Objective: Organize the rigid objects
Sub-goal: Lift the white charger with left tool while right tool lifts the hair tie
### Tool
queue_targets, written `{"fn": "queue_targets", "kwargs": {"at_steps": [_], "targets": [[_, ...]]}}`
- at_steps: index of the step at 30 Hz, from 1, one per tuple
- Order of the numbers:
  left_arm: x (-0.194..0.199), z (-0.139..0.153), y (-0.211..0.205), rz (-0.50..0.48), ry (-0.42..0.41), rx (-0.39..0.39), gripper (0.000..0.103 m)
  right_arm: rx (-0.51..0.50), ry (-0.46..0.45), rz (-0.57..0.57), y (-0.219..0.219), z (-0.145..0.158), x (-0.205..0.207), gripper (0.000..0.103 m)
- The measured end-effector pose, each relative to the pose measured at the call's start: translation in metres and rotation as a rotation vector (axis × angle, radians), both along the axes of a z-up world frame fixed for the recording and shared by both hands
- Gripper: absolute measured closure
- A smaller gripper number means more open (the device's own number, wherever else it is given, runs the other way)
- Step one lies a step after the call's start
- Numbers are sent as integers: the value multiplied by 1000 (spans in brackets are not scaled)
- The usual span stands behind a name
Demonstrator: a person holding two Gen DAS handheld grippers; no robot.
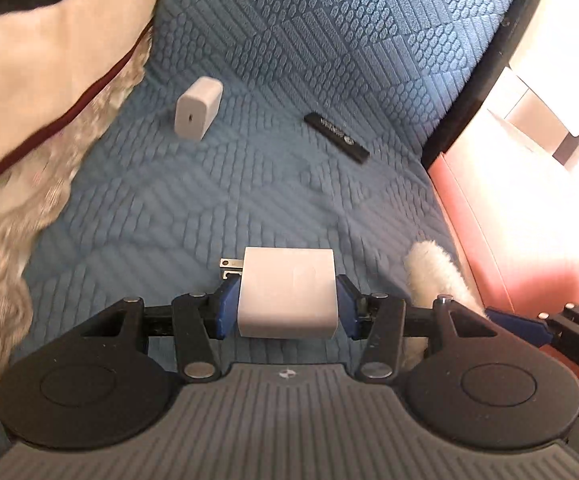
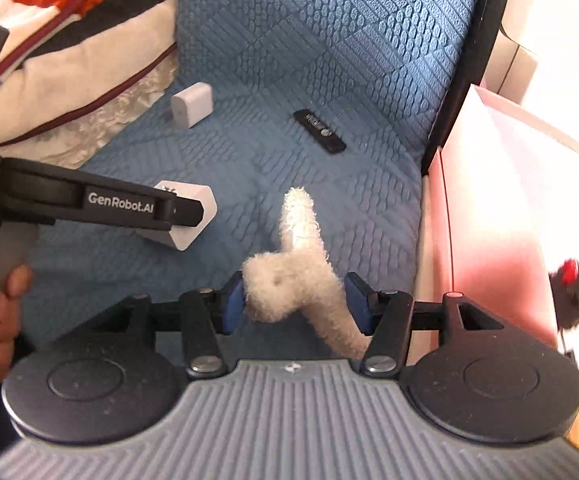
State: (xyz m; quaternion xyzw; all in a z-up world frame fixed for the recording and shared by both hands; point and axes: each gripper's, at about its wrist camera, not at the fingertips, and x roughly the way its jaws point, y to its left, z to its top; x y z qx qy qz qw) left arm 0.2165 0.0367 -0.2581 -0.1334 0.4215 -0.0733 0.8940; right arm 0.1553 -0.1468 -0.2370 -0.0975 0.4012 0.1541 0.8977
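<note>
My left gripper is shut on a white charger block with its plug prongs pointing left, held above the blue quilted bed cover. The same block shows in the right wrist view, in the left gripper. My right gripper is shut on a fluffy cream plush piece. A second white charger lies further back on the cover. A flat black stick lies to its right.
A striped pillow with lace trim lies at the left. A pink box stands at the bed's right edge. A small black and red toy sits at the far right.
</note>
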Motion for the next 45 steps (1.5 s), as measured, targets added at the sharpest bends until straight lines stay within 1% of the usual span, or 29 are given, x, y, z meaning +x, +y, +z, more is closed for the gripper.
{"fn": "queue_targets", "kwargs": {"at_steps": [2, 5, 9, 11, 13, 15, 17, 18, 20, 23, 26, 27, 28, 29, 32, 36, 41, 43, 45], "targets": [[-11, -1, 0, 7, 1, 6, 47, 15, 17, -6, -2, -1, -9, 47], [-25, -2, 2, 26, 8, -10, 47, -6, 16, -9, -1, -3, -21, 46], [-36, -3, 5, 40, 7, -19, 47, -1, 26, -16, -2, -5, -24, 46], [-35, -7, 6, 51, 6, -31, 46, 4, 34, -26, -3, -7, -22, 45], [-31, -10, 6, 60, 20, -52, 45, 18, 46, -33, -2, -10, -19, 45], [-30, -9, 5, 54, 19, -45, 45, 41, 56, -47, -1, -12, -17, 44], [-29, -9, 3, 42, 18, -33, 45, 59, 70, -57, -1, -14, -16, 40], [-29, -10, 3, 39, 22, -32, 43, 68, 75, -59, 0, -15, -15, 40], [-28, -11, 4, 38, 23, -47, 40, 70, 75, -56, 2, -16, -15, 39], [-27, -11, 6, 41, 28, -64, 40, 58, 68, -50, 4, -16, -16, 39], [-26, -11, 6, 44, 31, -71, 39, 67, 66, -44, 2, -16, -16, 40], [-26, -11, 5, 44, 32, -70, 39, 69, 65, -46, 1, -16, -15, 41], [-26, -11, 5, 42, 32, -69, 39, 69, 64, -50, 0, -16, -15, 45], [-26, -10, 5, 41, 32, -69, 39, 70, 61, -56, 0, -16, -14, 47], [-25, -10, 5, 39, 33, -68, 39, 92, 35, -61, -2, -12, -15, 51], [-25, -11, 4, 36, 31, -62, 39, 66, -20, -77, -1, -7, -17, 52], [-22, -12, 2, 30, 24, -53, 39, 32, 8, -78, 1, -13, -12, 52], [-22, -12, -1, 17, 14, -6, 39, 13, 11, -67, 4, -16, -12, 52], [-21, -12, -4, 9, 9, 14, 40, -13, 9, -54, 7, -19, -12, 52]]}}
